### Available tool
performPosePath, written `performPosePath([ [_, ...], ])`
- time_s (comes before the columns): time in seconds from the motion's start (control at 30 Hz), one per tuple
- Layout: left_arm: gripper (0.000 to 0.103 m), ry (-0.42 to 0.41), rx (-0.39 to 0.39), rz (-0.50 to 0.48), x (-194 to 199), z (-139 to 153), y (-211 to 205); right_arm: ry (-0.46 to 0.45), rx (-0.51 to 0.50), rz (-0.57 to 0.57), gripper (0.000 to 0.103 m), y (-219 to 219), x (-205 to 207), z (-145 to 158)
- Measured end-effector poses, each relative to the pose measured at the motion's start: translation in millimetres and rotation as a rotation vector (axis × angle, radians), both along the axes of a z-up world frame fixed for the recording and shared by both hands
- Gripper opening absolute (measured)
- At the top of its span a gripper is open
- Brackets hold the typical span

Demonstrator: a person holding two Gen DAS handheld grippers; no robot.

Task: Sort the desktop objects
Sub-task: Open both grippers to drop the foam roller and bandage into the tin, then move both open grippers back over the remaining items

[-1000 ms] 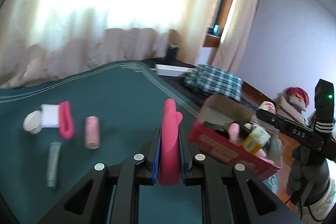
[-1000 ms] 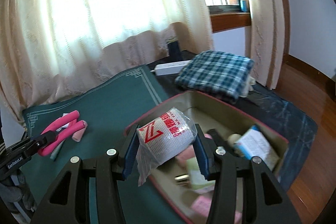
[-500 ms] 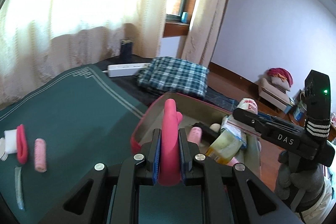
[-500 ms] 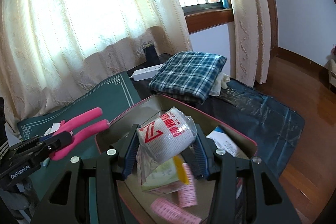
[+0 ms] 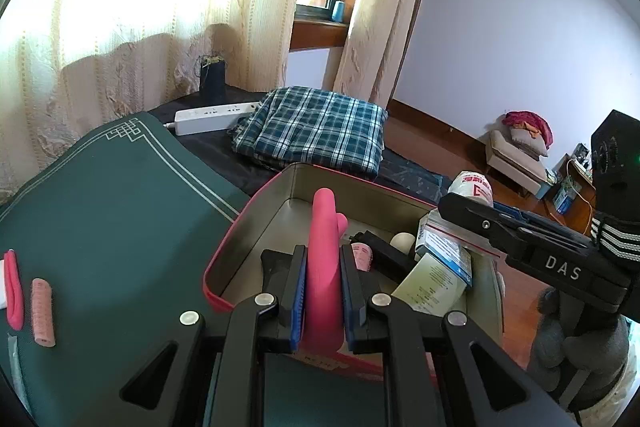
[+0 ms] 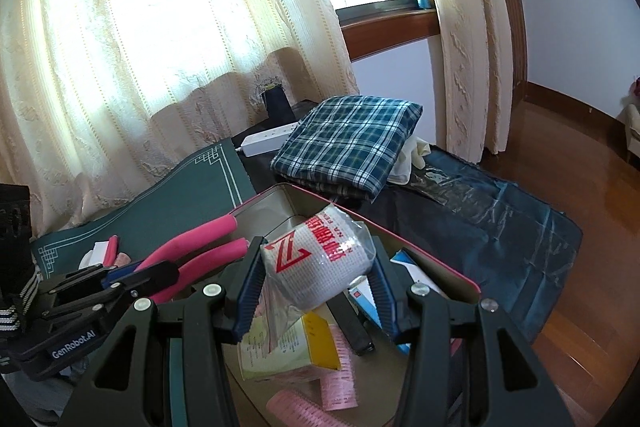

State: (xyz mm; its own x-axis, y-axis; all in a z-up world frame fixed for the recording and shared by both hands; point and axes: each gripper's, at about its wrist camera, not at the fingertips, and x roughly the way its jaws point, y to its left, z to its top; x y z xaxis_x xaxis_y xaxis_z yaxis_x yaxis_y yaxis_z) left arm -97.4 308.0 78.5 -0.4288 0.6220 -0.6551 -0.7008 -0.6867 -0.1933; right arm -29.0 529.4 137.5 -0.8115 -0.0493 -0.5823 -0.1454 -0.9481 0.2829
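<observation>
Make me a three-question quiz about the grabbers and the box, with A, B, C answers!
1. Where is the checked cloth?
A. behind the box
B. inside the box
C. on the floor

2. What colour are the handles of the pliers?
A. blue
B. pink
C. yellow

3. What is the right gripper doing?
A. hanging open
B. squeezing a white bandage roll
C. squeezing a pen

Answers: 1 A, it lies folded past the far rim of the box. 2 B, pink handles sit in the left gripper. 3 B, the bandage roll sits between its fingers.

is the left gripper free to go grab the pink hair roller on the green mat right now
Probably not: the left gripper is shut on the pink-handled pliers over the tin box; the roller lies unobstructed.
</observation>
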Motion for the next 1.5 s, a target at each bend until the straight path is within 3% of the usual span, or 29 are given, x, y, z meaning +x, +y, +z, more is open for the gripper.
performPosePath([
  [0.1,0.017,-0.006,-0.003,0.006,-5.1,-2.1,3.6,0.0,0.001,0.001,0.053,-0.5,-1.5,0.2],
  [0.13,0.027,-0.01,-0.005,0.013,-6.5,-2.8,3.8,-0.001,0.0,0.0,0.053,-0.5,-2.1,0.2],
  [0.17,0.051,-0.015,-0.003,0.023,-8.0,-3.5,2.7,-0.002,-0.002,0.0,0.053,-0.5,-2.6,0.4],
  [0.2,0.062,-0.013,0.0,0.035,-8.6,-3.8,0.7,-0.003,-0.005,-0.001,0.054,-0.4,-3.5,0.3],
  [0.23,0.067,-0.003,0.004,0.048,-8.4,-3.1,-1.9,-0.004,-0.007,-0.002,0.054,-0.2,-4.2,0.2],
  [0.5,0.067,0.004,0.014,0.088,-11.1,0.5,-23.6,-0.017,-0.015,0.01,0.055,-7.0,-9.7,1.2],
  [0.63,0.067,-0.001,0.016,0.098,-11.0,-0.6,-34.5,-0.011,-0.016,0.01,0.07,-11.4,-10.8,3.8],
  [1.13,0.067,-0.017,0.031,0.199,-10.1,-4.6,-97.0,0.001,0.012,0.095,0.071,-64.5,-9.4,11.4],
  [1.5,0.067,-0.035,0.002,0.369,-11.3,-19.0,-183.6,-0.023,0.032,0.241,0.071,-138.1,-15.2,0.2],
])
